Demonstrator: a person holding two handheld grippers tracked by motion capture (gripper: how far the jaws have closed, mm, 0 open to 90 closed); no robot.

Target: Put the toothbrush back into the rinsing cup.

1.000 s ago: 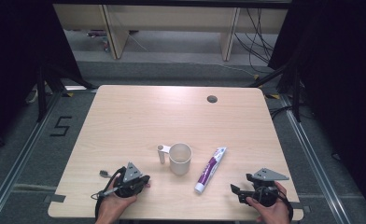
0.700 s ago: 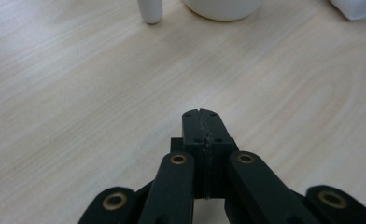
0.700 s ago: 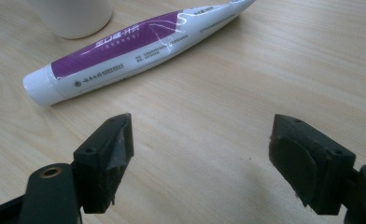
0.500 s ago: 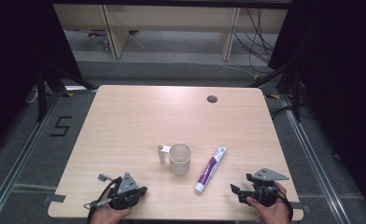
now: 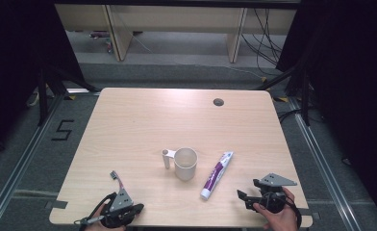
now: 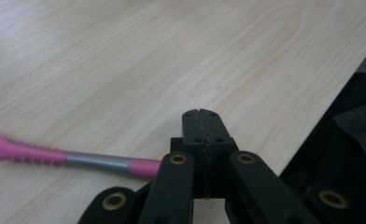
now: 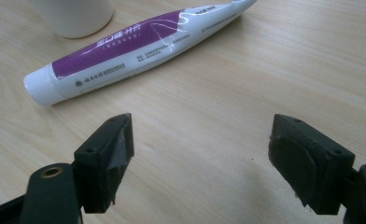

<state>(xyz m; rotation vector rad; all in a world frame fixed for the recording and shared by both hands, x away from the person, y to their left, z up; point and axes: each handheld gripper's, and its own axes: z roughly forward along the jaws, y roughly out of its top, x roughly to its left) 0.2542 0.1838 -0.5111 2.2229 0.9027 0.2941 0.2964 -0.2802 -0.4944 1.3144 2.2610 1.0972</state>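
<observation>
From the high view, the left gripper (image 5: 120,210) sat at the near left edge of the table (image 5: 143,120), with a pink-and-grey toothbrush (image 5: 115,177) lying on the wood just ahead of it; a white mug (image 5: 185,163) stood mid-table, a purple-and-white toothpaste tube (image 5: 217,173) lay just right of it, and the right gripper (image 5: 254,196) rested near the front right corner, pointed toward the tube's cap end. In the left gripper view, the jaws were pressed together with nothing between them, and the toothbrush (image 6: 73,157) lay beside them on the wood, not held. In the right gripper view, the jaws stood wide apart and empty, the toothpaste tube (image 7: 134,44) lying apart beyond them beside the mug's base (image 7: 73,16). A likely slip: closing on the rounded tube off-centre could squirt it sideways into the mug, and shut jaws nudging the toothbrush could roll it toward the table's edge.
</observation>
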